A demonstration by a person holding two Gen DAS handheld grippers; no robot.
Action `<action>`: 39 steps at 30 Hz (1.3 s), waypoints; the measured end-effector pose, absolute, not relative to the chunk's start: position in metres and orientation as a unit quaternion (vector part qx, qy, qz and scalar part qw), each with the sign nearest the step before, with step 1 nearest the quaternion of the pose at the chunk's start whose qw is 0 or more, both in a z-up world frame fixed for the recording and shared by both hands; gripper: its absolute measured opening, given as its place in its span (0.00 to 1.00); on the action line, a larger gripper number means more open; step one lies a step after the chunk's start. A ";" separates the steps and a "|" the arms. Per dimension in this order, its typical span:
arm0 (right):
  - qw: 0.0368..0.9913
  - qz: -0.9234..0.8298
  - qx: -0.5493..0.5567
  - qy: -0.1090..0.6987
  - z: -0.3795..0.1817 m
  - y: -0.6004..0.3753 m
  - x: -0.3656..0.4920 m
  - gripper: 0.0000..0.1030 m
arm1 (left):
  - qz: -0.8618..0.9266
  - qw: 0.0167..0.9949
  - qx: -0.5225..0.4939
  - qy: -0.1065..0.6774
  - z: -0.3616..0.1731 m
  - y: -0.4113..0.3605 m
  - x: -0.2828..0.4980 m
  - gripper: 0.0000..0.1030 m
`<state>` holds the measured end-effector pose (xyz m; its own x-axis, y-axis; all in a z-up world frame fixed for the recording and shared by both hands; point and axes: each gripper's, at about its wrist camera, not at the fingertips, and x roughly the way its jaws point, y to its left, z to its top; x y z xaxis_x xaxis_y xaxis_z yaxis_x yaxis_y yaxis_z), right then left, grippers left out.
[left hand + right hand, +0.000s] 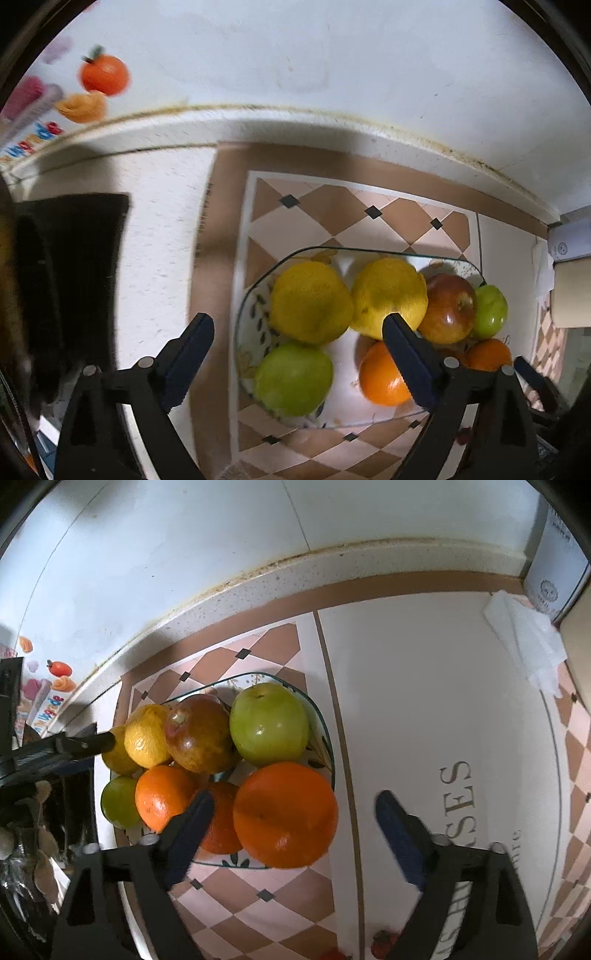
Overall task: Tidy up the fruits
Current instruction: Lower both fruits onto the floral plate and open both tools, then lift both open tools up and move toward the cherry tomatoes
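So there's a glass plate (320, 716) sitting on a checkered mat (236, 897) on the counter, and everything's basically arranged around that plate. Behind it runs a grimy counter edge and a white wall with a fruit sticker (104, 75) off to the back-left. Back-right of the plate there's a crumpled white tissue (528, 642) next to a white canister (554, 565). Left of the plate, some dark thing I can't make out. On the plate: two lemons (312, 301), a reddish apple (197, 733), a big green apple (269, 722), another green one (293, 378), and oranges (286, 814) piled at the front. Left gripper (299, 323) hangs wide open over the plate's left side, nothing grabbed. Right gripper (295, 801) is spread open too, around the big orange but not pinching it.
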<state>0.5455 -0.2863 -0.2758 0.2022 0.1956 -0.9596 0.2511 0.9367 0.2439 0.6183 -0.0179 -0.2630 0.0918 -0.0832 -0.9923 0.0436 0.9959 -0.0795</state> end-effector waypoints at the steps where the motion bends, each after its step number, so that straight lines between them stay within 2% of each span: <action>1: 0.759 -0.022 0.160 0.631 -0.270 -0.282 0.543 0.92 | -0.040 0.746 -0.007 0.665 -0.256 -0.017 0.610 0.91; 8: 0.783 -0.027 0.105 0.612 -0.231 -0.261 0.516 0.93 | -0.024 0.778 0.002 0.628 -0.213 -0.010 0.551 0.91; 21: 0.830 -0.016 0.084 0.551 -0.134 -0.238 0.425 0.93 | -0.019 0.839 0.012 0.544 -0.122 -0.013 0.441 0.91; 39: 0.884 -0.022 0.067 0.463 -0.015 -0.219 0.320 0.96 | -0.047 0.881 0.025 0.469 -0.042 -0.025 0.344 0.91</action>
<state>0.3197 -0.2191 -0.0153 0.5709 0.0219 -0.8207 0.1014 0.9901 0.0969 0.3439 -0.0254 -0.0418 0.5553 -0.0590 -0.8296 0.1068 0.9943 0.0008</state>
